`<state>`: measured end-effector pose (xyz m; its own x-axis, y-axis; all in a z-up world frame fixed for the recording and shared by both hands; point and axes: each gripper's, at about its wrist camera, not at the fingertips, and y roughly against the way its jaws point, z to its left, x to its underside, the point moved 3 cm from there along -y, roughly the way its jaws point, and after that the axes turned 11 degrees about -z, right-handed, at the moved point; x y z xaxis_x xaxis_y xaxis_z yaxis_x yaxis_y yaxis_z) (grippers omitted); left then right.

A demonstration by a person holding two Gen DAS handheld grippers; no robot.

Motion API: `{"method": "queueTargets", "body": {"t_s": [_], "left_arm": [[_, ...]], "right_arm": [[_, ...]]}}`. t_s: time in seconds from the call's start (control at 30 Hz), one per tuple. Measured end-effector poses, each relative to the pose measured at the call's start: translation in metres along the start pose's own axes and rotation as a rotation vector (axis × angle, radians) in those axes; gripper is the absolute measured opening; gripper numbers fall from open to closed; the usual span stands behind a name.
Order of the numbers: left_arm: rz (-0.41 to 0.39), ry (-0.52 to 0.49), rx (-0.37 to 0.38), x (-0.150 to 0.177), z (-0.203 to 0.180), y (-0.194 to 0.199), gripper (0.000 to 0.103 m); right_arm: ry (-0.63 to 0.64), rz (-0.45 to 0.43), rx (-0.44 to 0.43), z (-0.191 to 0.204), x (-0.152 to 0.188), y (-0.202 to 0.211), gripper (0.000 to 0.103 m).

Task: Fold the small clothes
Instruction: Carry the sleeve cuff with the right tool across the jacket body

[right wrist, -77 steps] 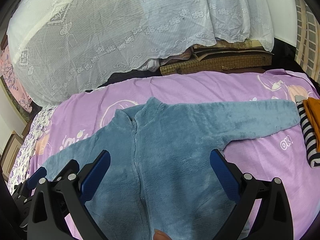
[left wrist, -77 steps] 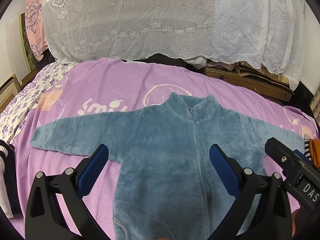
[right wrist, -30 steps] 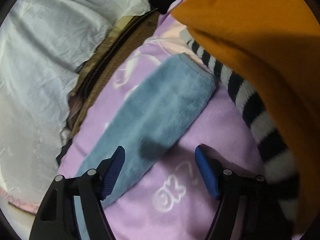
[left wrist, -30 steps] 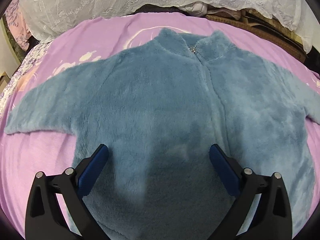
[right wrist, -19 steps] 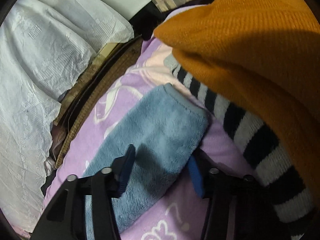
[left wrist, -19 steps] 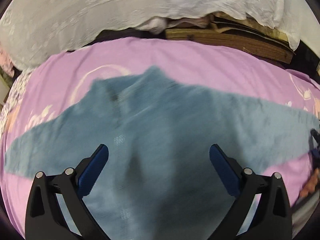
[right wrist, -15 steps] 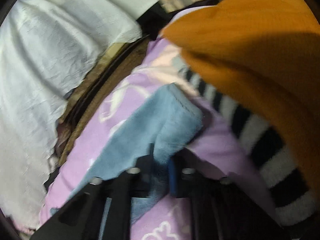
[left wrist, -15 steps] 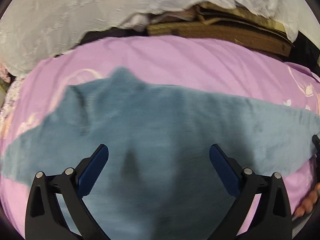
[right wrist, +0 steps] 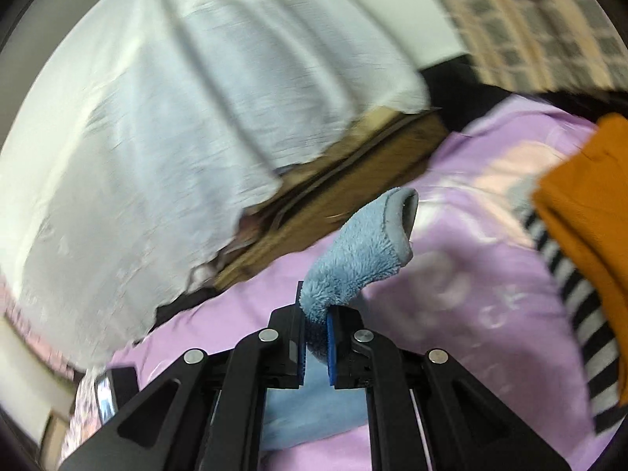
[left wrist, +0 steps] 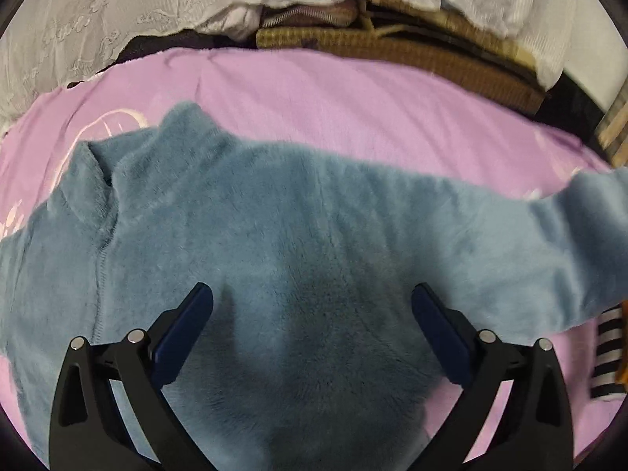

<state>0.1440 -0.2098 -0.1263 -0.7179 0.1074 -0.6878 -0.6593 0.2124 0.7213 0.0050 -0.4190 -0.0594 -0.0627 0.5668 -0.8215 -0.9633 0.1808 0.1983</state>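
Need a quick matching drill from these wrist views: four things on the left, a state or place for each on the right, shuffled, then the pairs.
Things:
1. right tongs
2. left tongs
3. fluffy blue fleece jacket
4. folded mustard-orange knit garment

States or places:
A. open, hovering over the jacket body
B. lying on top of a black-and-white striped garment
C. shut on the sleeve cuff
D. spread on the purple blanket, collar away from the camera

Pairs: 1-C, 2-A, 3-D, 4-B
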Motion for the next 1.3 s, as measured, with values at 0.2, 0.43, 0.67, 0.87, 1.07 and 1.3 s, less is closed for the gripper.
{"method": "queueTargets", "body": {"t_s": [0.2,0.43,0.67,0.87,1.07,1.3], "left_arm": [[-0.045,-0.017,-0.019,-0.029,0.01,0.018,0.099],[-0.072,0.02,-0.051,-0.04,0.044,0.033,0.099],[-0.096,0.043,-0.09,-0.04,0.086,0.046,0.099],[-0.105,0.09,-0.167,-0.036,0.147,0.054,0.099],[-0.097,0.114,-0.25,-0.023,0.206,0.054,0.099],[-0.033,0.158,-0.292,0.009,0.256,0.038,0.099]], "right_arm": [[0.098,0.058,-0.122,0.065,0.02,0.001,0.008],[0.163,0.111,-0.201,0.123,0.053,0.004,0.009],[0.237,0.172,-0.247,0.185,0.095,0.0,0.009],[0.274,0.219,-0.296,0.232,0.124,-0.008,0.009],[0.292,0.286,-0.324,0.269,0.163,-0.019,0.01],[0.306,0.386,-0.341,0.286,0.212,-0.03,0.011]]}}
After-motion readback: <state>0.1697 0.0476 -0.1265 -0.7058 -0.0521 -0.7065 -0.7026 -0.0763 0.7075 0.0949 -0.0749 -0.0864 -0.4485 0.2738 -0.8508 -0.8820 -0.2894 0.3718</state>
